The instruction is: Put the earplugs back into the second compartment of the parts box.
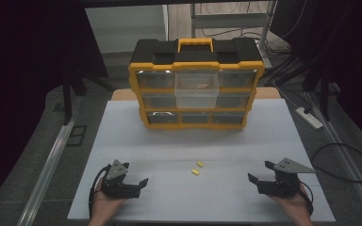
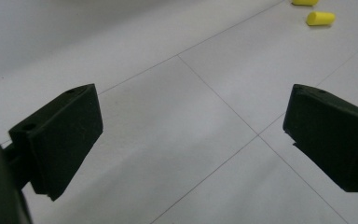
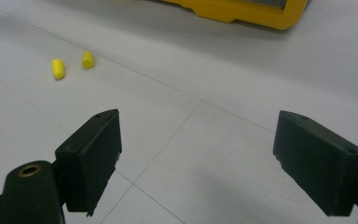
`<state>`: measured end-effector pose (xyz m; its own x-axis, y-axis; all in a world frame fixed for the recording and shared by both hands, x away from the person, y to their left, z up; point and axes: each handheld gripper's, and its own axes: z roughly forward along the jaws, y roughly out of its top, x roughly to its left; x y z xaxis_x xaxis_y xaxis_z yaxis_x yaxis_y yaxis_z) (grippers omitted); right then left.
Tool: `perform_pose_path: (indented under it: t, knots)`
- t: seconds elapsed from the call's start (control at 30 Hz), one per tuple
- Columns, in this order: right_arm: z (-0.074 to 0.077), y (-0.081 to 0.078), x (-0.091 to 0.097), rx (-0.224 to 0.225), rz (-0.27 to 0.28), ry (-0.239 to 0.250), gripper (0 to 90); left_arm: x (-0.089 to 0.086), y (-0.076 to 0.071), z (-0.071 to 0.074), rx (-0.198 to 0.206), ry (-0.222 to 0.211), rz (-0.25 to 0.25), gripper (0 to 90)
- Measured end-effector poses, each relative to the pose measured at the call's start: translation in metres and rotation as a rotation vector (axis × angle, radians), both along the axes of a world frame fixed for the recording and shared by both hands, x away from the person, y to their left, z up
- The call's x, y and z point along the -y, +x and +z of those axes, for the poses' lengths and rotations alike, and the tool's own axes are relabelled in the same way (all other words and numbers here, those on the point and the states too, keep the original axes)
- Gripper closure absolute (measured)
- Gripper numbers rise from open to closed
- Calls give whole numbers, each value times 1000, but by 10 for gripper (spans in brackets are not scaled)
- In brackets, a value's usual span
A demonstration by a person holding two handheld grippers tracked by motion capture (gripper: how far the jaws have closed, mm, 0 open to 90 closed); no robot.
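Two small yellow foam earplugs (image 1: 197, 168) lie side by side on the white table (image 1: 226, 141), between the two hands. They also appear in the left gripper view as earplugs (image 2: 320, 18) at the top right, and in the right gripper view as earplugs (image 3: 58, 68) at the upper left. My left gripper (image 1: 134, 174) rests at the front left, open and empty. My right gripper (image 1: 260, 172) rests at the front right, open and empty. In each gripper view the black jaws stand wide apart over bare table.
A yellow and black drawer organiser (image 1: 196, 84) stands at the back of the table, its yellow base (image 3: 242, 11) visible in the right gripper view. One clear drawer (image 1: 196, 89) in its top middle is pulled out. A white power strip (image 1: 309, 117) lies on the floor at right.
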<state>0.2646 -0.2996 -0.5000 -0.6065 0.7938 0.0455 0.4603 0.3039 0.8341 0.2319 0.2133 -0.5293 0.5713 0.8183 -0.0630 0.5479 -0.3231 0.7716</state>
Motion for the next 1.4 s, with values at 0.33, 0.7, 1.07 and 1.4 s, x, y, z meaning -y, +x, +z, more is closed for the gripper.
perform_pose_path:
  t: [0.33, 0.7, 1.07, 1.4]
  knots:
    - [0, 1, 0, -7, -2, 1, 169, -1, -2, -1, 3, -5, -5, 52]
    - [-1, 3, -1, -16, 7, 3, 174, 0, -1, -2, 2, 6, -9, 54]
    - [4, 6, -8, -24, 24, 13, 185, 1, -1, -2, 5, 9, -17, 56]
    - [13, 13, -23, -32, 56, 36, 193, 2, 0, -3, 3, 10, -17, 58]
